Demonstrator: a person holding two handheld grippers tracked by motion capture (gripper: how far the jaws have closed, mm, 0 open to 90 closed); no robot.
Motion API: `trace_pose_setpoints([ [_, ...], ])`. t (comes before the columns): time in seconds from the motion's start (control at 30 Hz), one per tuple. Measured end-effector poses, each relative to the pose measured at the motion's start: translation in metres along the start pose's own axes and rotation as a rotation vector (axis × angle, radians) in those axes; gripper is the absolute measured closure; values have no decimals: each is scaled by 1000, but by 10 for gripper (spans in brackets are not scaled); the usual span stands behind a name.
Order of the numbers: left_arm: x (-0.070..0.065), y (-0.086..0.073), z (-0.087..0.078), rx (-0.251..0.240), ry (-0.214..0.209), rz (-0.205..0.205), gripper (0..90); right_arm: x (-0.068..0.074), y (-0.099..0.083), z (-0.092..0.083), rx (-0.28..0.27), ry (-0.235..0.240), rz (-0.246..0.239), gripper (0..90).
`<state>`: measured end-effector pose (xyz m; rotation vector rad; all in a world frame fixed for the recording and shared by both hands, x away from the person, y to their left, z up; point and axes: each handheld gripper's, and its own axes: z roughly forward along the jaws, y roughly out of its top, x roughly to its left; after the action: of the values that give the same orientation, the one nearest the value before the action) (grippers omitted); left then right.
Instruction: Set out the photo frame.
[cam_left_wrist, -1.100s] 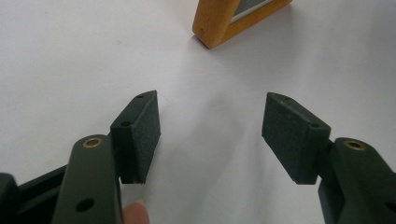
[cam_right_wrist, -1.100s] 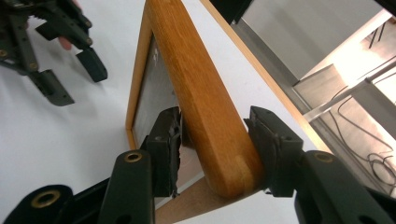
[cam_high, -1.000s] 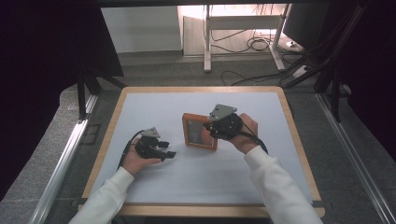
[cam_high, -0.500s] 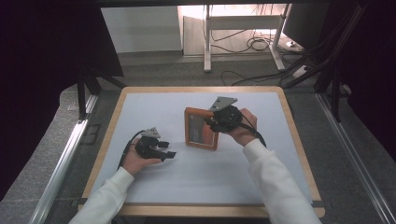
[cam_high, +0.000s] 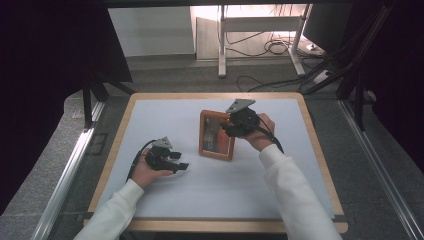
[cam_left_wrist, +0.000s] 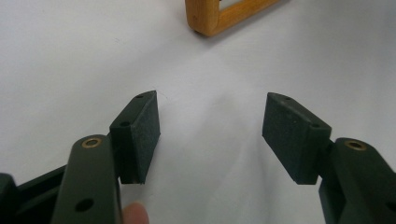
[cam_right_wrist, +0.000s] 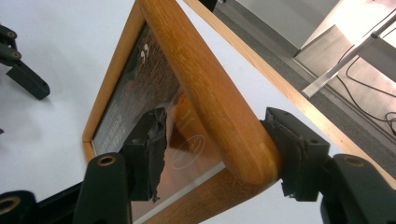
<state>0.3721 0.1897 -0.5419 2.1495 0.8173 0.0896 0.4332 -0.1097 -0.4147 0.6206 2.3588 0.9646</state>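
From the high view, a wooden picture frame (cam_high: 217, 135) is lying near the middle of the white table (cam_high: 150, 115). The right gripper (cam_high: 231, 129) is reaching over its right edge, while the left gripper (cam_high: 181, 160) is resting on the table well apart from the frame, toward the person's side.

The left gripper view is showing what the high view cannot: the left gripper (cam_left_wrist: 210, 135) is standing wide open with nothing between its pads, and a corner of the frame (cam_left_wrist: 219, 16) is lying farther off.

The right gripper view is showing the right gripper (cam_right_wrist: 215, 154) straddling a rounded corner of the frame (cam_right_wrist: 205, 93). One pad is sitting against the wood; the other is standing off the glass, so the grip is loosened.

Against the earlier frames, the right gripper's jaws have just been opening with the frame between them, and the frame is lying a little farther right and away from the person.
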Motion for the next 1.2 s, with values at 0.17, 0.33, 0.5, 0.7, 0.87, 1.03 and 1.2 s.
trace_pose_setpoints([
  [0.17, 0, 0, 0, 2, 2, 1, 365, -2, -1, 4, 0, -6, 18, 377],
  [0.33, 0, 0, 1, 4, 1, 3, 363, -4, -1, 6, 0, -5, 26, 371],
  [0.5, 0, 0, 1, 2, 1, 2, 360, -4, -2, 5, -6, -5, 42, 342],
  [0.7, 0, 0, 0, -4, 4, 3, 359, -6, -3, -2, -40, -12, 93, 284],
  [0.87, 0, 0, 0, -8, 11, 5, 359, -6, -8, -16, -66, -24, 130, 232],
  [1.03, 0, 1, 0, -15, 24, -4, 352, -3, -25, -39, -102, -9, 166, 224],
  [1.2, -1, 2, -1, -31, 52, -18, 352, 3, -54, -59, -122, 10, 209, 224],
])
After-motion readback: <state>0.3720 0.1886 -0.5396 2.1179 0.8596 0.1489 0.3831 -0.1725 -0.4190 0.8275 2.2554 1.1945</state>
